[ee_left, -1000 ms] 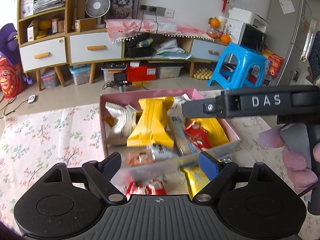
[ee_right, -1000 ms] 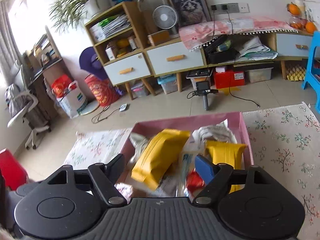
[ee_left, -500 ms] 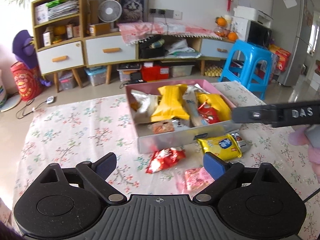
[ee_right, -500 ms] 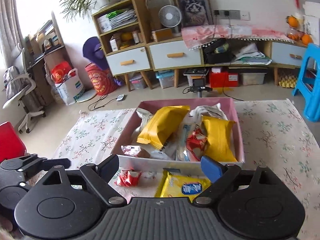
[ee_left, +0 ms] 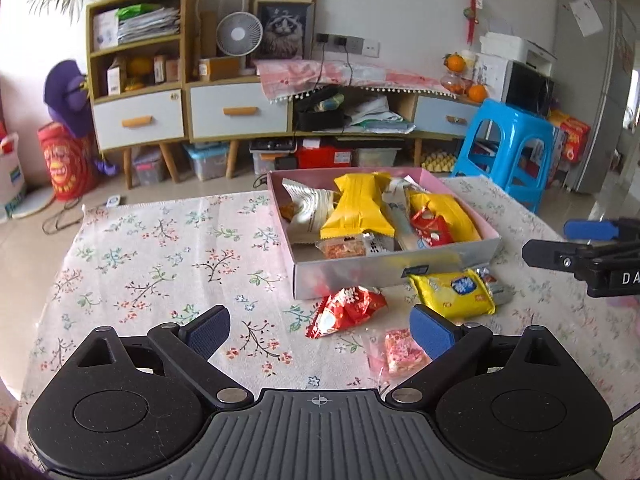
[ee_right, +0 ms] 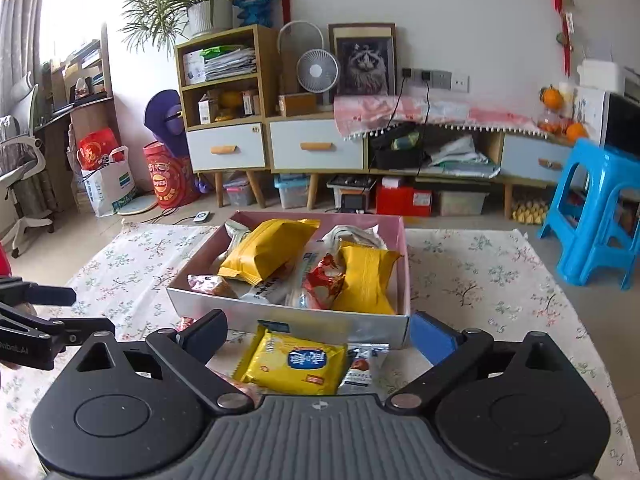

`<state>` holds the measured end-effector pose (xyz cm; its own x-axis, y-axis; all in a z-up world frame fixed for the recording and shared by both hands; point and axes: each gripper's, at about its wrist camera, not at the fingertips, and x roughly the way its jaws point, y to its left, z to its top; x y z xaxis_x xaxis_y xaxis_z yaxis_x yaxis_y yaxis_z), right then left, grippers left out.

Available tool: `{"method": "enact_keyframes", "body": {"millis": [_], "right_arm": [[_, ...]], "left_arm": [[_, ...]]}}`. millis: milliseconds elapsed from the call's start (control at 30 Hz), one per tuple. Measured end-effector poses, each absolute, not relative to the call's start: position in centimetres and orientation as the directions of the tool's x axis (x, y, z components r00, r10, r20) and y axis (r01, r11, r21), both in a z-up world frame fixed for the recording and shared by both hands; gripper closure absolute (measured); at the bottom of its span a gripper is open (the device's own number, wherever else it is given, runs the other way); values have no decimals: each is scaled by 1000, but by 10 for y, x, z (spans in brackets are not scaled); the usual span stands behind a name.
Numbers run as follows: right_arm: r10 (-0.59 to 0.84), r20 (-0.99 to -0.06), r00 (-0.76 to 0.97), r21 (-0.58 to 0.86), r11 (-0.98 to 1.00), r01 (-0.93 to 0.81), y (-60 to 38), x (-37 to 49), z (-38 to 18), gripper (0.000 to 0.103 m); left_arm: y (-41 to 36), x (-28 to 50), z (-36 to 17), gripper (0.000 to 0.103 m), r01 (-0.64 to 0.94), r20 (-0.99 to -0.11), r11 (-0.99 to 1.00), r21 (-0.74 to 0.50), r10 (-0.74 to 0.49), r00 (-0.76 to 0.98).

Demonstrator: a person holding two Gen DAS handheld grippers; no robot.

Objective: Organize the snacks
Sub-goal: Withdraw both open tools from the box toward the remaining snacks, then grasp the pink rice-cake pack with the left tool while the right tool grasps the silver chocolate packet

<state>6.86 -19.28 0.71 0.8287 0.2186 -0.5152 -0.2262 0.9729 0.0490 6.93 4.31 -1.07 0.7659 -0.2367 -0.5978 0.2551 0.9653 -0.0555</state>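
I hold both tools back from the pink snack box (ee_left: 394, 270), which sits on the floral tablecloth (ee_left: 160, 248) already crowded with packets: two yellow packs, a red wrapper, a silver pouch and a few small bars. My left gripper (ee_left: 320, 326) stands wide with nothing between its pads. My right gripper (ee_right: 320, 330) is spreading its jaws at this moment and also carries nothing; in its view a yellow biscuit packet (ee_right: 296, 364) lies flat on the cloth just in front of the box's near wall, between the two fingers but untouched.

Four snacks are outside the box, all near that front wall: the yellow biscuit packet (ee_left: 454, 294), a small silver-and-brown bar (ee_right: 362, 364) touching its side, a red crinkled packet (ee_left: 346, 312), and a pink candy wrapper (ee_left: 400, 350) nearest to me.

I judge the step in hand to be picking the loose packets up one at a time. For the yellow one, I should come down with the right tool, pinch it across its short width near the middle, and keep clear of the small bar beside it so it does not drag along. The foil looks slippery and puffed, so a firm closure is wise. The left tool is better placed for the red packet. The box is full on its right side; the bare floor near its front left corner looks like the best drop spot.
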Motion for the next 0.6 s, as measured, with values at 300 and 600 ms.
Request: {"method": "enact_keyframes", "body": {"millis": [300, 600], "right_arm": [[225, -567, 792, -35, 954, -297, -187, 62, -25, 9], [223, -616, 756, -35, 950, -310, -189, 76, -40, 10]], "left_arm": [[22, 78, -39, 5, 320, -622, 947, -7, -255, 741], [10, 89, -47, 6, 450, -595, 893, -19, -372, 712]]}}
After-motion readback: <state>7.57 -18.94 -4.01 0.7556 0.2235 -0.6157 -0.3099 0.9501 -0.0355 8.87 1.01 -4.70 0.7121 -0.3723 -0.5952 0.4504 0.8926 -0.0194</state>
